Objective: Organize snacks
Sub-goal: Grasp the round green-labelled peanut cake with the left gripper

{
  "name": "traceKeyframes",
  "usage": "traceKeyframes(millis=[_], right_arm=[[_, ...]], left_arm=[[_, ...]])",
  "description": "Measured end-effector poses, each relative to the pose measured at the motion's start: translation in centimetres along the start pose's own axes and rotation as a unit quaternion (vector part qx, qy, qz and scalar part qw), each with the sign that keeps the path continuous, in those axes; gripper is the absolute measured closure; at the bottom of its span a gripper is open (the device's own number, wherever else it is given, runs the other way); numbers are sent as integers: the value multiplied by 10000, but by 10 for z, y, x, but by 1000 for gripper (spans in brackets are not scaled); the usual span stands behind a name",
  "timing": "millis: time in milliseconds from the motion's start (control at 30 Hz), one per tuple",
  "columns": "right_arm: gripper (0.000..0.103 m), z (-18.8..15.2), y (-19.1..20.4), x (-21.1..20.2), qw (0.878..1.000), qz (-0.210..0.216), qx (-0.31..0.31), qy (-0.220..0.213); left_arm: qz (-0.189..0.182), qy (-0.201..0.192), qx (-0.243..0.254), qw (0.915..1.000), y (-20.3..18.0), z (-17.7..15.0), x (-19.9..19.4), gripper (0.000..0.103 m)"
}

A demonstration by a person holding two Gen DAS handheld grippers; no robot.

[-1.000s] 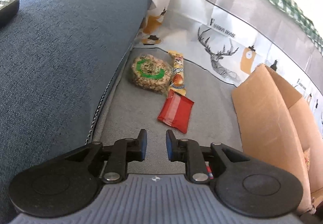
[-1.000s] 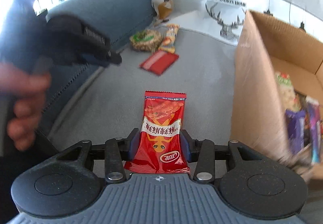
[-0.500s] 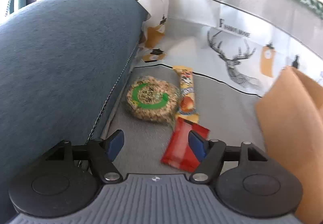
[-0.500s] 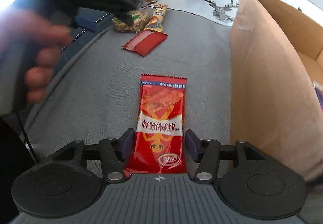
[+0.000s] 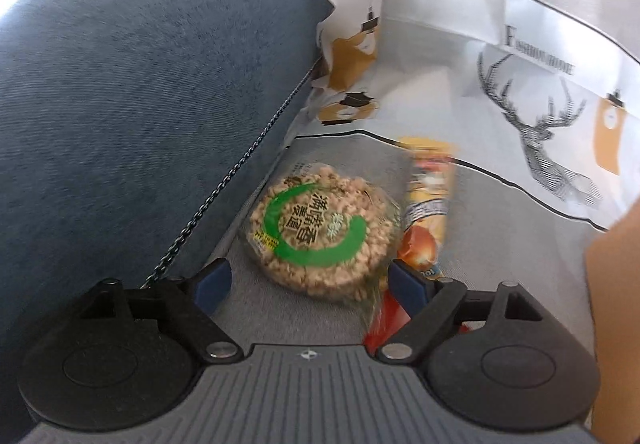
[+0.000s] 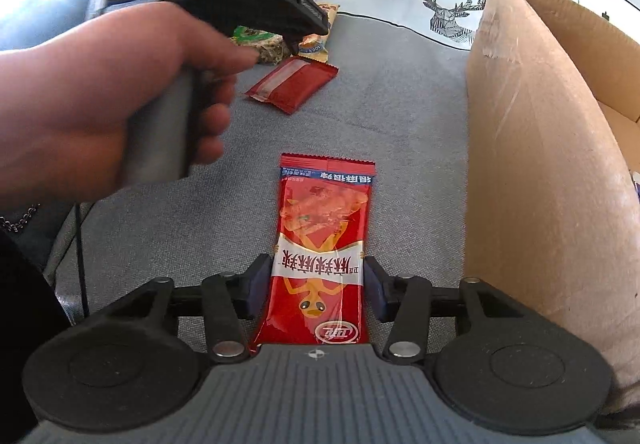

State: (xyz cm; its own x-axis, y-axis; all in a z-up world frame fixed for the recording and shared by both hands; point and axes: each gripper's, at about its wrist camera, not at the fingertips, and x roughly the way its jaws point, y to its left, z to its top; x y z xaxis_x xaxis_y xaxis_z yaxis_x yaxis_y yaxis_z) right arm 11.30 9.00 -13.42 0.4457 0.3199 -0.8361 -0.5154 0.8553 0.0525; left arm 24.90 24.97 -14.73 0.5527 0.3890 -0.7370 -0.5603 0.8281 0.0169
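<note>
Both tongs are spread: the left tongs point(image 5: 306, 282), still widening, frame the round puffed-grain cake in clear green-ringed wrap point(image 5: 322, 234) on the grey sofa seat point(image 6: 400, 92), while the right tongs point(image 6: 316, 292), narrowing, straddle the long red snack packet point(image 6: 324, 252) beside the brown cardboard box point(image 6: 532, 172), pads not yet touching. Risk: the left pad nearest the small red foil packet point(image 6: 294, 82) and yellow wrapper point(image 5: 430, 196) may snag them, since they crowd the cake.
</note>
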Motion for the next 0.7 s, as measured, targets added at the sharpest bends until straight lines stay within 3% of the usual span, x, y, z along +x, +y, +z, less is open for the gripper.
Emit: traceKeyframes(millis=[300,433,700], right_arm=[[52,1,-1,2,10000,19,-16,13],[52,1,-1,1,10000,14,-33,-3],[54,-1,2,-2,9999,-30,-75,-117]], left_arm=[[-23,14,-347,9994,-2,13,18,12],[-119,-26,-489,9987,3,16,17,21],[-642,8,-610,9961,13,14,-4,21]])
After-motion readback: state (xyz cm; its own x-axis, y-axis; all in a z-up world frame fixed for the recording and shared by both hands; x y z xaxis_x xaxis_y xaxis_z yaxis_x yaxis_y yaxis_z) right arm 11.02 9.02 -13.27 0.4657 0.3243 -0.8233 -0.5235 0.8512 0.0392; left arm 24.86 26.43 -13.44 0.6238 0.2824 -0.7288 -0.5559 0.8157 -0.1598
